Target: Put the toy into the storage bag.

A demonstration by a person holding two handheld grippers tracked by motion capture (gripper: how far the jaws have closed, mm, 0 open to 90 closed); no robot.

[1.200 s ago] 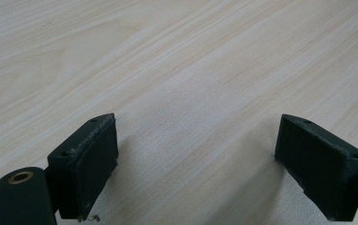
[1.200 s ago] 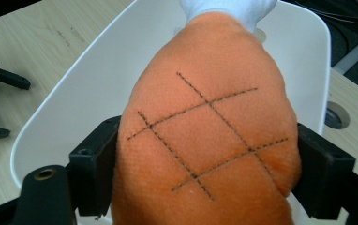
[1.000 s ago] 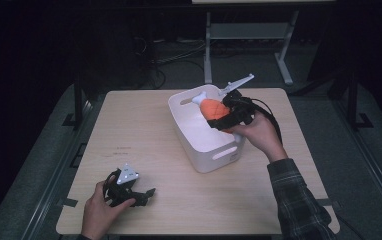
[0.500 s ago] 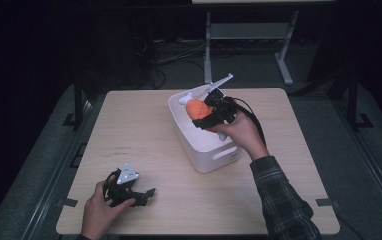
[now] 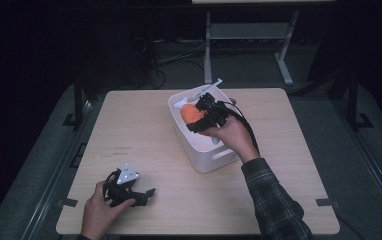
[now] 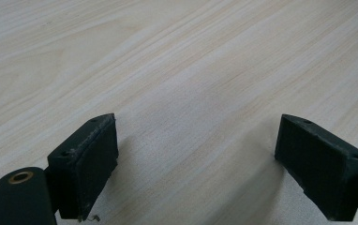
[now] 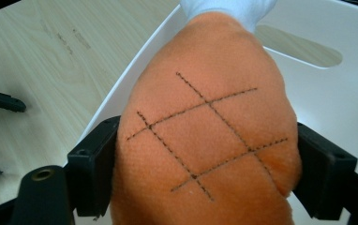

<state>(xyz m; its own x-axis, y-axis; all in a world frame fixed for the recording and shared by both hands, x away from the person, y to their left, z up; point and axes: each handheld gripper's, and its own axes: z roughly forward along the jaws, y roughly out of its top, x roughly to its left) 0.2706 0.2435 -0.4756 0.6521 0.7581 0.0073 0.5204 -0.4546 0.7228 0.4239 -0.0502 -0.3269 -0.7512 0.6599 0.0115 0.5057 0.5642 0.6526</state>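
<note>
An orange plush toy with stitched cross lines and a white end hangs just inside a white bin at the table's middle. My right gripper is shut on it, and the black pads press into its sides. Those jaws have just been opening a little with the toy still between them. In the right gripper view the toy hides most of the bin's inside. My left gripper rests on the table at the front left, open, with bare wood between its jaws.
The light wooden table has free room left of the bin and along the front. The bin has a handle slot in its far wall. Dark floor and a metal stand lie beyond the table's far edge.
My right hand has carried the orange toy leftward and a little down, over and into the bin. The left hand and its gripper have stayed where they were.
</note>
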